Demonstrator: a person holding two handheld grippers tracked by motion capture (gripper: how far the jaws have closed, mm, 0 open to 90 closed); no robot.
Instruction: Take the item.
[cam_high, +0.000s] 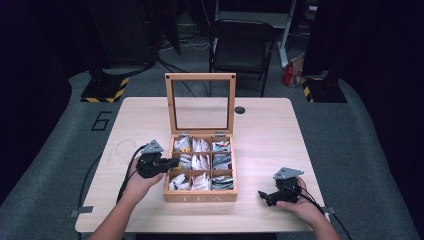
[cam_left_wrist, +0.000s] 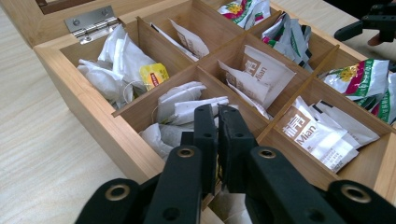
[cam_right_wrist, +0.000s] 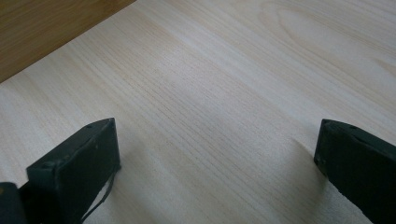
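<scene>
**Picking a tea bag from the wooden box**

Lying in the middle compartment on the left side of the tea box (cam_high: 200, 196), as the high view shows it, is a small heap of white tea bags (cam_left_wrist: 187, 100). The left gripper (cam_left_wrist: 217, 116) reaches over the near wall of this compartment, and its jaws stand together just above the bags. In the left gripper view I cannot tell if a thin paper edge or a string is caught between them; no bag is clearly lifted. The box stands in the middle of the desk (cam_high: 270, 130), with its glass lid (cam_high: 201, 102) open and upright behind the nine compartments. The neighbouring compartments hold brown-printed sachets (cam_left_wrist: 261, 77) and green packets (cam_left_wrist: 362, 81).

The right gripper (cam_high: 274, 196) rests on the desk well apart from the box, to its right, with the jaws wide apart and nothing between them.

My judgement of the risks: if the jaws closed on nothing, the hand will rise empty. If they hold only a string, the bag may swing and drag a second bag out. The box is not held by the other gripper, so a pull against the divider could shift or tip it.
</scene>
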